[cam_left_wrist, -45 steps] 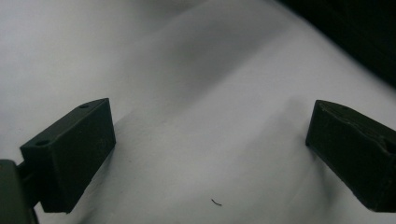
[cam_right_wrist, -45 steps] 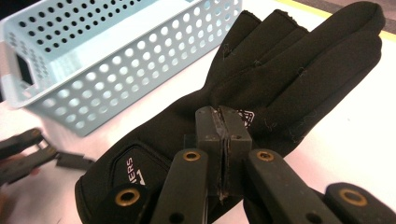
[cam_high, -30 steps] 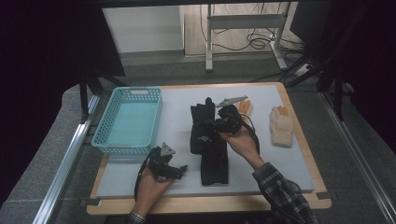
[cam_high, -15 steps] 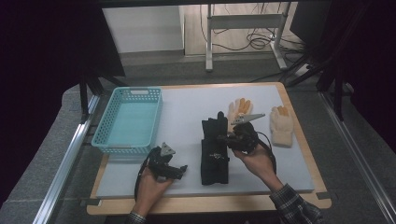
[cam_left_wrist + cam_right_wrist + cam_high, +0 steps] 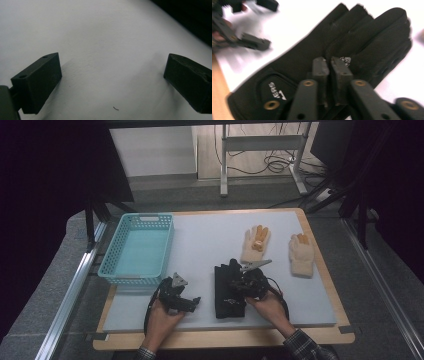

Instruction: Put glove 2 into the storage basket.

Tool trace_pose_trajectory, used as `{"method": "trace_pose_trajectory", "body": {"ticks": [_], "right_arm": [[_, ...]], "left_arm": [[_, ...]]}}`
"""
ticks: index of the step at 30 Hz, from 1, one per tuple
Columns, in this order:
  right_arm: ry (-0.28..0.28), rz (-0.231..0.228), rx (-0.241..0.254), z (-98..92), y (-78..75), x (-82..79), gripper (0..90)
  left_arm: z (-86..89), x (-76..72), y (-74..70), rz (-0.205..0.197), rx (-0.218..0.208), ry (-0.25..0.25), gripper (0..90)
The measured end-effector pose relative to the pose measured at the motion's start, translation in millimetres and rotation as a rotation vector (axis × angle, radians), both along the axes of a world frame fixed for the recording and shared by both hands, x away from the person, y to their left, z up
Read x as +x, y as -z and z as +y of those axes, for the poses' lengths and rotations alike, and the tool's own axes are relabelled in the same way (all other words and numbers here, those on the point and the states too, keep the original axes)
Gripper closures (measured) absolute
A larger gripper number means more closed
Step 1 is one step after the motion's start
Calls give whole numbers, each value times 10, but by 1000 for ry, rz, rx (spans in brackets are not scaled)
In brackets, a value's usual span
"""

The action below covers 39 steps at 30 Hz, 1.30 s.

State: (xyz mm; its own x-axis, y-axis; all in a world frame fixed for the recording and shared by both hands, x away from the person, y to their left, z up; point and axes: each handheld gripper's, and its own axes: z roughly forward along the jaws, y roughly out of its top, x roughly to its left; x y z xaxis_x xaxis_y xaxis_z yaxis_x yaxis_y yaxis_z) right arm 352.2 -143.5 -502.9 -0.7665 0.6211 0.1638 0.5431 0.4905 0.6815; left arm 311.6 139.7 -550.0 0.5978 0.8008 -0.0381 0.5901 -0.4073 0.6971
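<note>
Black glove [image 5: 332, 52] flat on the white surface [image 5: 200, 250], directly under the right tool [image 5: 330, 62]; jaws just parting, a slit apart, gripping nothing; cuff lettering "ERS" legible.

High cam overhead; tool cams close, sharing table [image 5: 200, 240].
</note>
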Motion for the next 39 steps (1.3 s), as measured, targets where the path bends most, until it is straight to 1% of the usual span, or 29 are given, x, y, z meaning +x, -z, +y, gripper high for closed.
{"method": "trace_pose_trajectory", "body": {"ticks": [2, 3, 4, 6, 8, 9, 10, 11, 12, 13, 14, 15, 16, 17, 18, 19, 20, 21, 22, 25, 27, 29, 30, 32, 33, 34, 36, 37, 39], "right_arm": [[1, 3, -4, 7, 23, -3, 756], [1, 1, -1, 7, 33, -11, 719], [3, -22, 9, -24, -22, -21, 670], [4, -33, 14, -43, -51, -22, 657], [21, -60, 23, -127, -142, -16, 650], [29, -64, 28, -157, -162, -15, 657], [39, -69, 40, -251, -189, -4, 702], [39, -69, 40, -251, -189, -4, 702], [43, -66, 41, -288, -190, -3, 731], [47, -62, 31, -381, -164, 4, 834], [46, -63, 21, -420, -138, 4, 864], [46, -63, 21, -420, -138, 4, 864], [46, -63, -3, -482, -72, -16, 885], [46, -63, -3, -482, -72, -16, 885], [37, -56, -25, -528, 14, -54, 885], [37, -56, -25, -528, 14, -54, 885], [30, -57, -36, -555, 79, -101, 885], [30, -57, -36, -555, 79, -101, 885], [21, -60, -37, -563, 124, -146, 885], [8, -70, -34, -548, 168, -199, 884], [-13, -72, -29, -501, 213, -236, 882], [-25, -73, -30, -455, 238, -248, 881], [-34, -74, -28, -417, 254, -258, 882], [-42, -82, -29, -362, 259, -270, 882], [-42, -82, -29, -362, 259, -270, 882], [-57, -78, -26, -298, 264, -277, 880], [-65, -80, -25, -275, 267, -278, 879], [-79, -82, -27, -197, 269, -283, 872], [-87, -80, -27, -130, 272, -284, 868]], "left_arm": [[0, 0, 0, 0, 0, 0, 19], [1, 1, 0, 1, -1, 0, 19], [1, 2, 1, 2, -3, -1, 18], [2, 4, 0, 4, -2, -1, 18], [4, 5, 0, 5, -3, 0, 17], [4, 6, 0, 7, -5, -2, 17], [5, 6, -1, 9, -8, -5, 17], [5, 6, -1, 9, -8, -5, 18], [9, 8, -2, 8, -9, -3, 18], [18, 6, -6, 8, -11, -1, 24], [28, 2, -10, 7, -12, -3, 33], [28, 2, -10, 7, -12, -3, 43], [44, -18, -14, 5, -5, -9, 45], [44, -18, -14, 5, -5, -9, 43], [82, -47, -15, 9, -6, -22, 44], [82, -47, -15, 9, -6, -22, 44], [126, -77, -22, 15, 5, -40, 40], [126, -77, -22, 15, 5, -40, 40], [180, -108, -23, 21, 10, -50, 39], [238, -151, -8, 22, -5, -59, 35], [267, -183, 0, 10, -1, -61, 33], [319, -208, 4, 15, 0, -78, 30], [340, -210, 6, 16, -2, -76, 27], [379, -212, 8, 12, -1, -51, 35], [379, -212, 8, 12, -1, -51, 42], [411, -215, 8, 8, -4, -34, 52], [430, -218, 9, 5, -4, -22, 59], [445, -221, 12, 1, -7, -16, 70], [444, -222, 12, 1, -5, -14, 70]]}}
